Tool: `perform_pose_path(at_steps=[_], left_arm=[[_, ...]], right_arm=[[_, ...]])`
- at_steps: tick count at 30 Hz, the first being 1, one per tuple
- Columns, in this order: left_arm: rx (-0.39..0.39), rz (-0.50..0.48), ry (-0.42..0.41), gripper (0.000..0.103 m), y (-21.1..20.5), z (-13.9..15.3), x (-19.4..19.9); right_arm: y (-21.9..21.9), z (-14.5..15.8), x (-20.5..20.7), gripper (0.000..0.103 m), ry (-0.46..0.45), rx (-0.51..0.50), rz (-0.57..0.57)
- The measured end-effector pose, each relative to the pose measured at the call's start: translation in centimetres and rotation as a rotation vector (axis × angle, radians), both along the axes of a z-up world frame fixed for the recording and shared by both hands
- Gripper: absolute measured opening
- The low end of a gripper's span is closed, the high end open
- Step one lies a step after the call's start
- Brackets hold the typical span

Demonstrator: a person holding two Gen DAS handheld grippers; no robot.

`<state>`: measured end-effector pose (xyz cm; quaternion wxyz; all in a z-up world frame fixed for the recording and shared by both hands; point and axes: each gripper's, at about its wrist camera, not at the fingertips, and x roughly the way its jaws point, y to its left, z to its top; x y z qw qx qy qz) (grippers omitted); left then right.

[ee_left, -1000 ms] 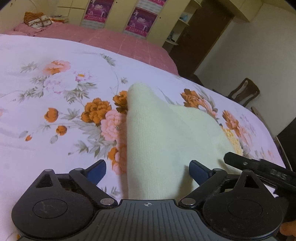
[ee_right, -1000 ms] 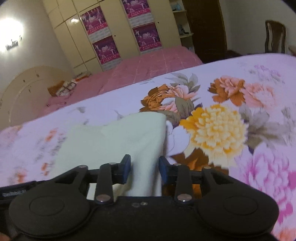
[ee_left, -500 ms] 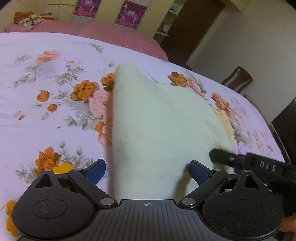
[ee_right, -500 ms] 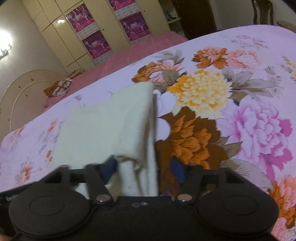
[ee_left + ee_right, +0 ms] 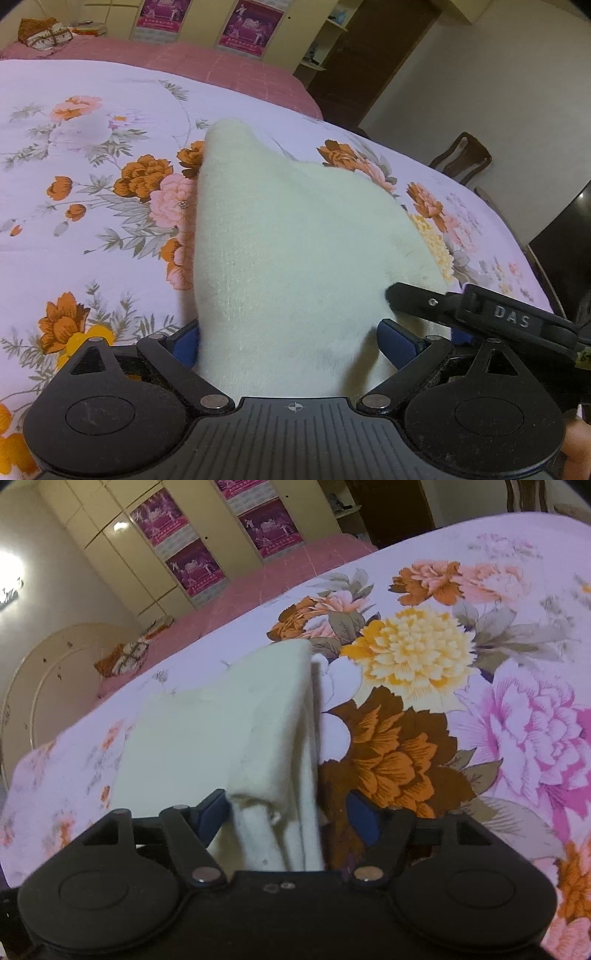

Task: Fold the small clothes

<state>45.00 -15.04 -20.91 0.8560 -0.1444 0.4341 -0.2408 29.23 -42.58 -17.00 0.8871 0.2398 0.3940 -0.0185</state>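
Two blue-padded fingers of the left gripper (image 5: 290, 341) stand wide apart in the left wrist view, with the cream cloth (image 5: 295, 240) heaped between them. Its left pad is half hidden behind the cloth's edge and its right pad shows a thin gap, so nothing is pinched there. From the tool the cloth rises toward 12 o'clock, peaking at about 11 o'clock, and drapes down toward 3 o'clock over the floral bedsheet (image 5: 92, 229). At 4 o'clock the right gripper (image 5: 417, 301) shows as a black bar lettered DAS, its tip against the cloth's lower edge. A wooden chair (image 5: 463, 158) stands at 2 o'clock beyond the bed.

From the right wrist view, the right gripper (image 5: 291, 816) has just been opening: the cloth (image 5: 221, 738) lies bunched between the pads, against the left pad and clear of the right one, so the grip is loose. The cloth spreads toward 10 o'clock across the bedsheet (image 5: 517, 720). Wardrobe doors (image 5: 192, 554) with pink posters fill 12 o'clock.
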Motion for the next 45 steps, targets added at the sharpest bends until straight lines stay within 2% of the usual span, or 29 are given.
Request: perform_pose_path(at_steps=[2, 3, 4, 5, 6, 8, 10, 11, 13, 15, 16, 17, 18, 21, 25, 37, 45], left_arm=[[-0.022, 0.002, 0.006, 0.095, 0.1, 0.0, 0.1], [-0.043, 0.004, 0.012, 0.095, 0.3, 0.0, 0.2], [-0.061, 0.009, 0.017, 0.087, 0.5, -0.1, 0.2], [-0.072, 0.015, 0.026, 0.076, 0.8, -0.1, 0.2], [-0.085, 0.023, 0.034, 0.073, 1.2, -0.2, 0.3], [-0.115, 0.034, 0.055, 0.065, 2.1, -0.6, 0.6], [-0.14, 0.031, 0.073, 0.065, 2.5, -0.8, 1.0], [-0.143, 0.03, 0.075, 0.065, 2.4, -0.9, 1.2], [-0.147, 0.029, 0.074, 0.065, 2.2, -1.1, 1.5], [-0.158, 0.036, 0.084, 0.065, 2.2, -1.1, 1.7], [-0.159, 0.039, 0.085, 0.06, 2.2, -1.1, 1.7], [-0.16, 0.038, 0.083, 0.053, 2.2, -1.0, 1.5], [-0.159, 0.034, 0.076, 0.052, 2.3, -0.8, 1.4], [-0.156, 0.032, 0.061, 0.047, 2.6, -0.3, 1.3], [-0.148, 0.02, 0.033, 0.041, 2.8, 0.7, 1.2], [-0.133, 0.02, -0.043, 0.04, 5.5, 4.0, 0.3], [-0.139, 0.096, -0.104, 0.04, 12.4, 6.1, -0.5]], right_arm=[[0.2, -0.2, 0.4, 0.073, -0.007, -0.007, 0.009], [0.3, -0.2, 0.6, 0.07, -0.008, -0.013, 0.014], [0.5, -0.2, 0.9, 0.069, -0.01, -0.018, 0.021], [0.5, -0.2, 1.0, 0.058, -0.012, -0.008, 0.032], [0.4, -0.2, 1.2, 0.045, -0.008, 0.029, 0.049], [0.6, 0.1, 1.1, 0.041, -0.01, 0.017, 0.051], [0.7, 0.2, 1.1, 0.041, -0.013, 0.001, 0.064], [0.7, 0.1, 1.1, 0.045, -0.012, 0.008, 0.06], [0.1, -0.6, 1.6, 0.048, -0.006, 0.06, 0.042], [0.1, -0.8, 1.9, 0.047, -0.01, 0.069, 0.034], [0.3, -0.7, 2.0, 0.046, -0.012, 0.06, 0.034], [0.5, -0.6, 1.9, 0.041, -0.014, 0.057, 0.033], [0.8, -0.2, 1.7, 0.035, -0.022, 0.046, 0.038], [1.8, 0.8, 1.1, 0.033, -0.057, -0.007, 0.065], [2.1, 1.6, 1.0, 0.032, -0.077, 0.017, 0.066], [5.4, 4.3, 1.0, 0.032, -0.138, 0.075, 0.107], [11.1, 6.3, 2.3, 0.032, -0.188, 0.083, 0.173]])
